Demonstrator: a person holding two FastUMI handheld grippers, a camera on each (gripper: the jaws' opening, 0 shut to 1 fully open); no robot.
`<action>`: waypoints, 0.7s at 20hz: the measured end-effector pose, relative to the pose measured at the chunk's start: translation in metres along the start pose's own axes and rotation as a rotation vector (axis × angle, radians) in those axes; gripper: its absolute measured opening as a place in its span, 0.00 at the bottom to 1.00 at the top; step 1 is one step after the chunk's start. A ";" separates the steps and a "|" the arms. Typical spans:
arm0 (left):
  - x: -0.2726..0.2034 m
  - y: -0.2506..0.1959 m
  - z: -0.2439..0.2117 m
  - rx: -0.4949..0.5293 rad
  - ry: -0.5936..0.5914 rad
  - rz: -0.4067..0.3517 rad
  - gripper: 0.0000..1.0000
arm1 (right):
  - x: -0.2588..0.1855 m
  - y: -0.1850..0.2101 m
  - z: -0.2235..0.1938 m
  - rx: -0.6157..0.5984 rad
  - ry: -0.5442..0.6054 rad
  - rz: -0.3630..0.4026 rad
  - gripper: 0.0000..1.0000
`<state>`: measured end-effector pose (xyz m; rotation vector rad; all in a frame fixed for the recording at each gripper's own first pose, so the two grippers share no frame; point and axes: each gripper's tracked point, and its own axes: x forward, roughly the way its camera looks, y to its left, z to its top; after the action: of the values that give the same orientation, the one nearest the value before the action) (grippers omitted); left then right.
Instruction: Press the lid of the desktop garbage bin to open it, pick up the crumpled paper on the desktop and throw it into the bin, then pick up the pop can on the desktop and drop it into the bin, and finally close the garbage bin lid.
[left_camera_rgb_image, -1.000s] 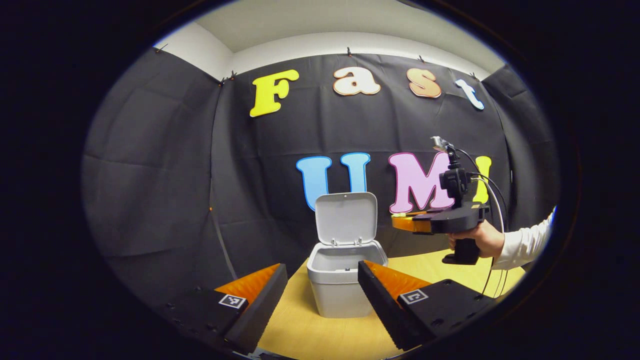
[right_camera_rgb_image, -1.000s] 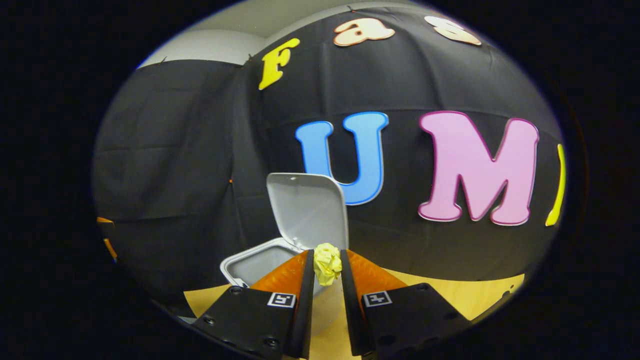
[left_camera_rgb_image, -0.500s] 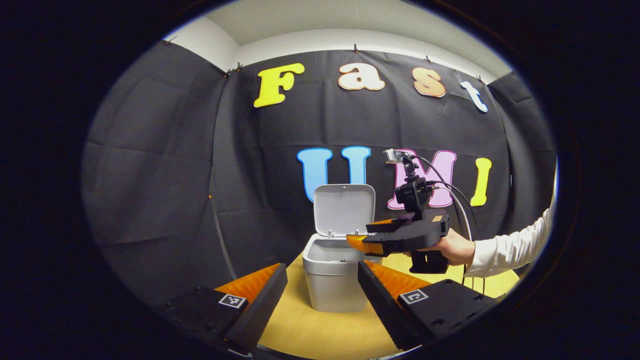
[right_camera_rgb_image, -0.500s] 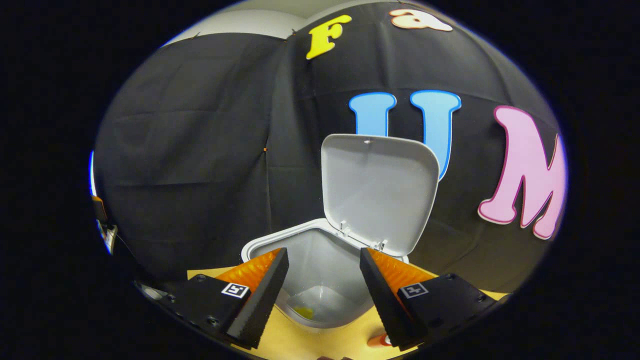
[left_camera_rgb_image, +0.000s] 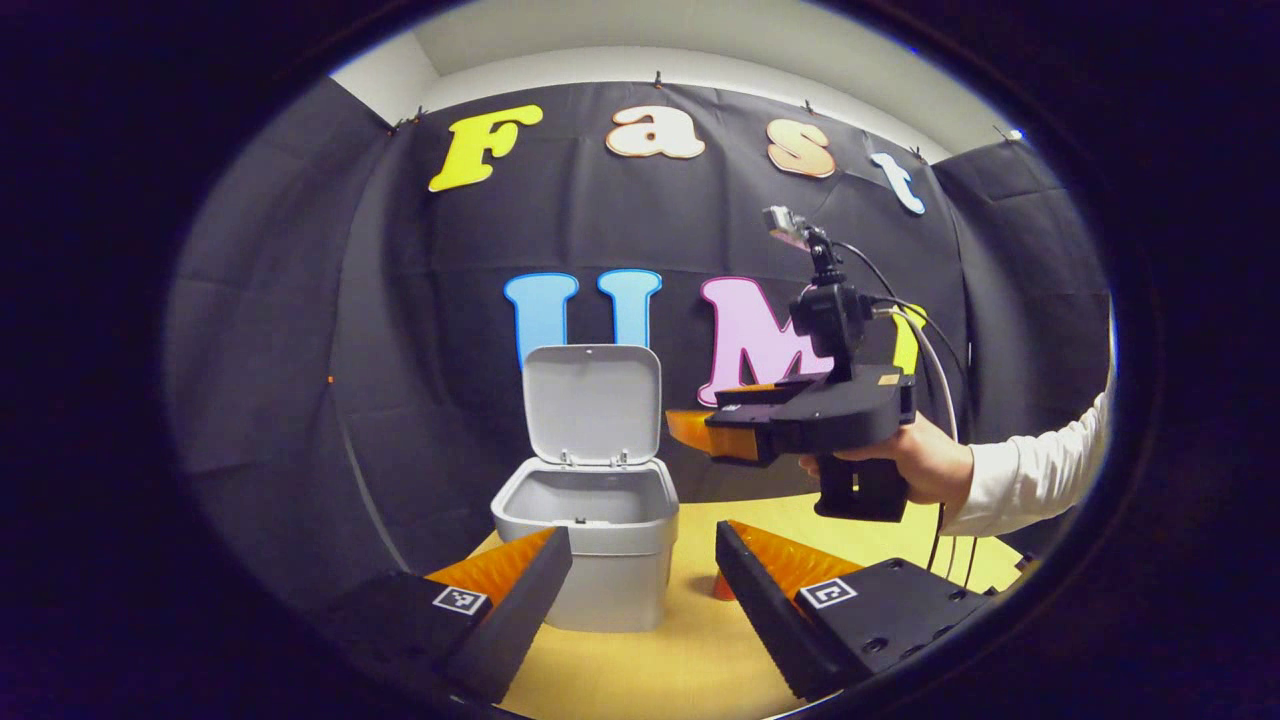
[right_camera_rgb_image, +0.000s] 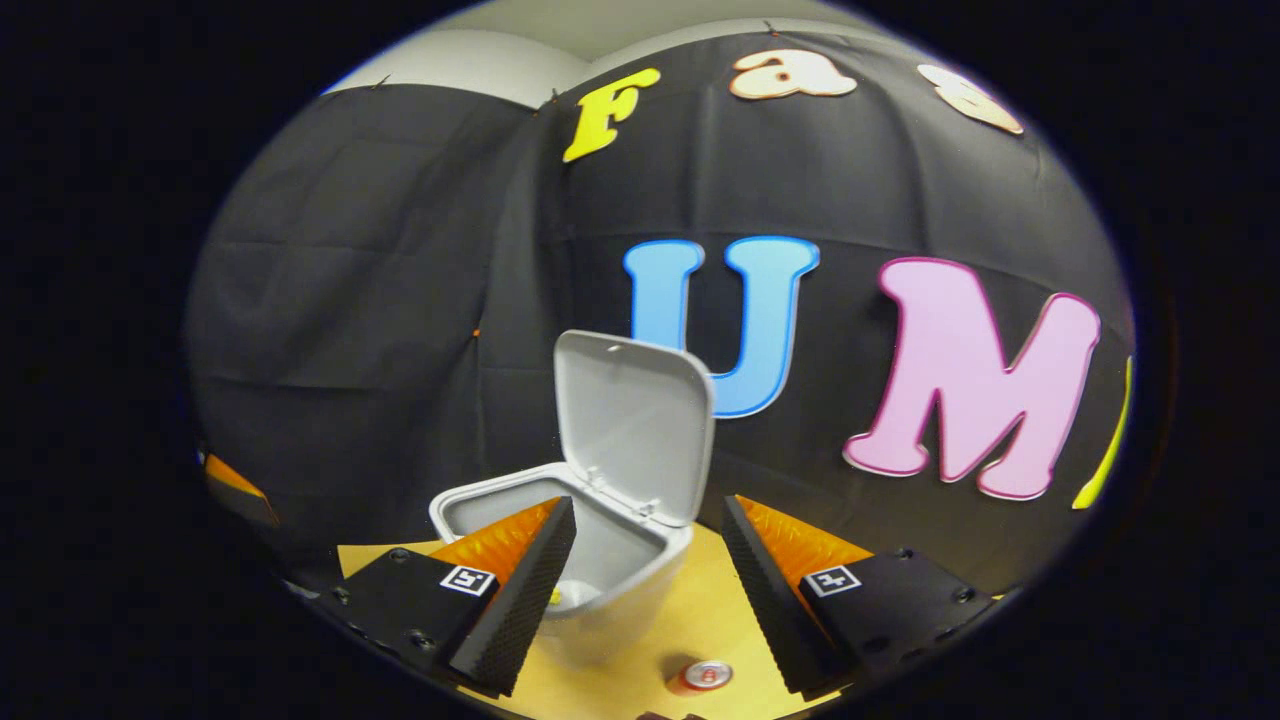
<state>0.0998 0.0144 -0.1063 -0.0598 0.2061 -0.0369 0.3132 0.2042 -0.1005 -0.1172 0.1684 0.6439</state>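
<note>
Pale wood-grain laminate covers the counter (left_camera_rgb_image: 690, 640), smooth and flat, and everything I have to deal with stands on it. Next in size is the garbage bin (left_camera_rgb_image: 590, 545), a grey moulded-plastic box with rounded corners, matte, its lid (left_camera_rgb_image: 592, 403) hinged at the back and standing upright, so the mouth is open. Through the right gripper view I can see a scrap of yellow crumpled paper (right_camera_rgb_image: 555, 597) low inside the bin, partly hidden behind my own finger; I judge the paper step done.

My right gripper (right_camera_rgb_image: 648, 590) hangs above and just beside the bin, its jaws spread wide with nothing between them; the ridged faces of the fingers are bare. In the left gripper view that same tool (left_camera_rgb_image: 790, 425) sits level in a hand with a white sleeve, right of the lid. My left gripper (left_camera_rgb_image: 640, 610) is also gaping and empty, pointed at the bin from in front.

So the pop can (right_camera_rgb_image: 707, 676) is the step in hand. It stands upright on the counter just beside the bin's front, below my right jaws: a small metal cylinder, shiny top with a pull tab, reddish wall. The next move calls for lowering the right jaws around its curved, slick side and closing squarely.
</note>
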 end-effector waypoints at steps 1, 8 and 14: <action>0.009 -0.013 -0.002 -0.007 -0.001 -0.030 0.97 | -0.014 -0.015 0.003 0.016 -0.003 -0.026 0.95; 0.086 -0.075 -0.063 -0.096 0.064 -0.095 0.97 | -0.112 -0.115 0.005 -0.018 0.001 -0.233 0.95; 0.155 -0.103 -0.142 -0.045 0.134 -0.099 0.98 | -0.163 -0.159 -0.024 -0.013 0.076 -0.336 0.95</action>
<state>0.2195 -0.1031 -0.2701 -0.1121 0.3376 -0.1350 0.2783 -0.0213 -0.0841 -0.1786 0.2126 0.3060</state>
